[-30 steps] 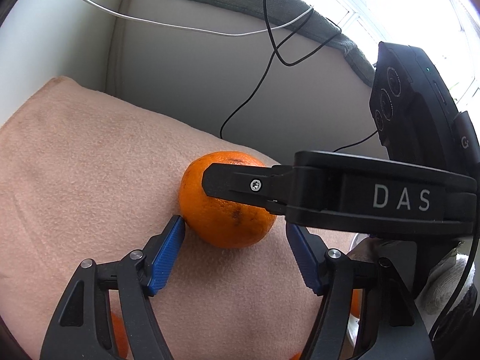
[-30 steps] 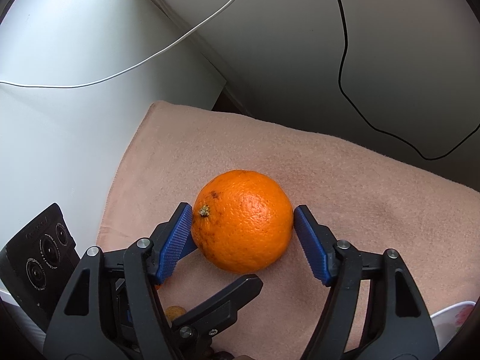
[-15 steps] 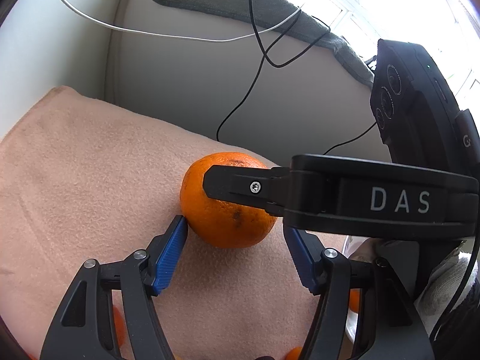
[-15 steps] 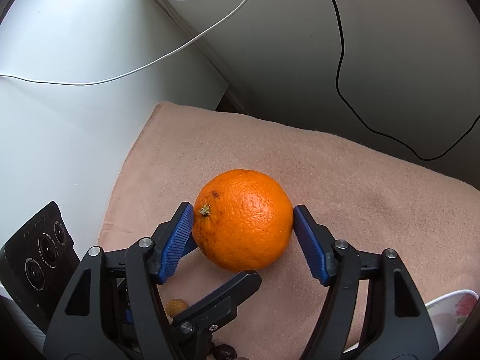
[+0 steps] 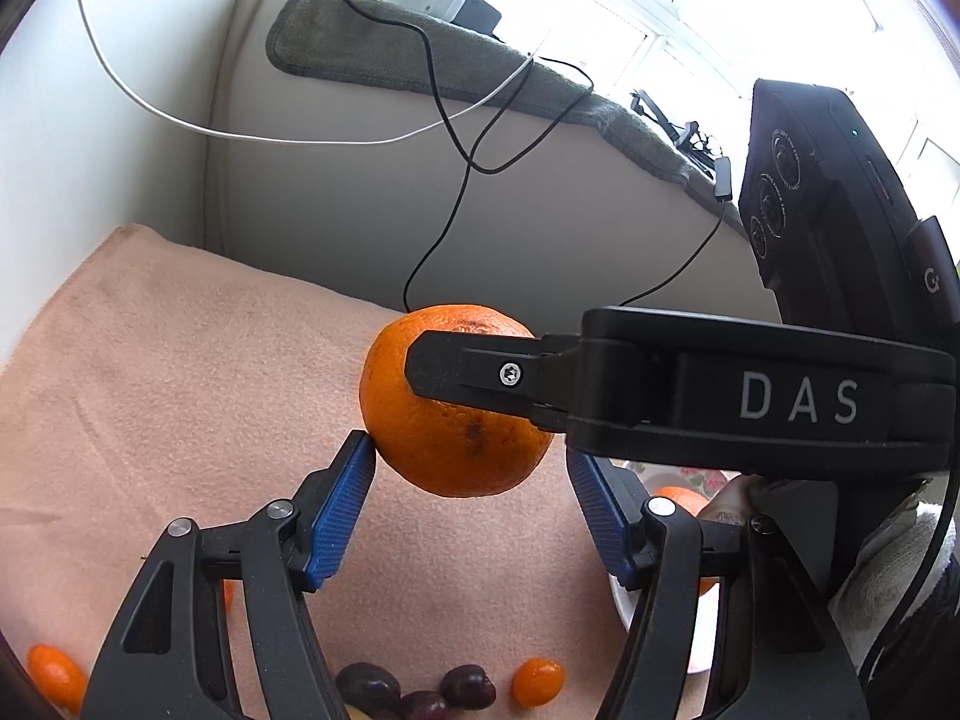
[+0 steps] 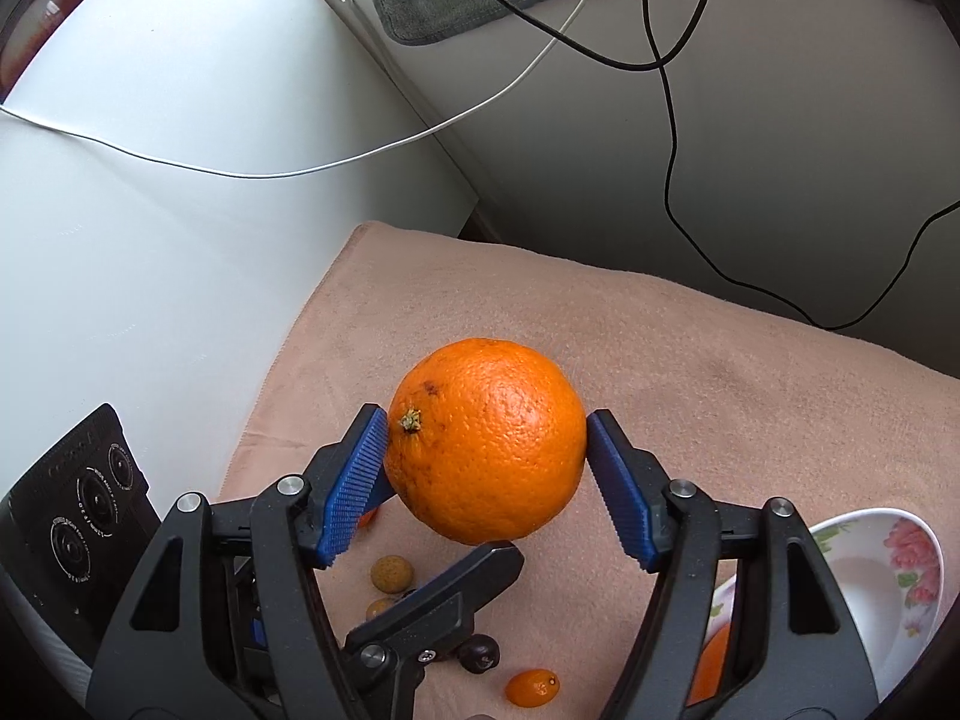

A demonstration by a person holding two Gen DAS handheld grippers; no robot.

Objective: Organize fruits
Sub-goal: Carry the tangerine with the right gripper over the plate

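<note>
Large round orange fruit clamped between blue ribbed pads of right gripper, lifted clear of peach fleece cloth. Left gripper also at orange: left-hand blue pad touches peel, other pad's contact hidden behind right gripper's black finger; jaws just narrowed slightly. Floral white bowl at lower right. Small kumquat, dark cherries lie on cloth below.

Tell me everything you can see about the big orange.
The big orange is round, bright, with dimpled peel, a dry stem nub at its left and small dark blemishes. It sits clamped between the right gripper and its blue ribbed pads, lifted above the pink cloth. The left gripper's pad touches one side.
</note>
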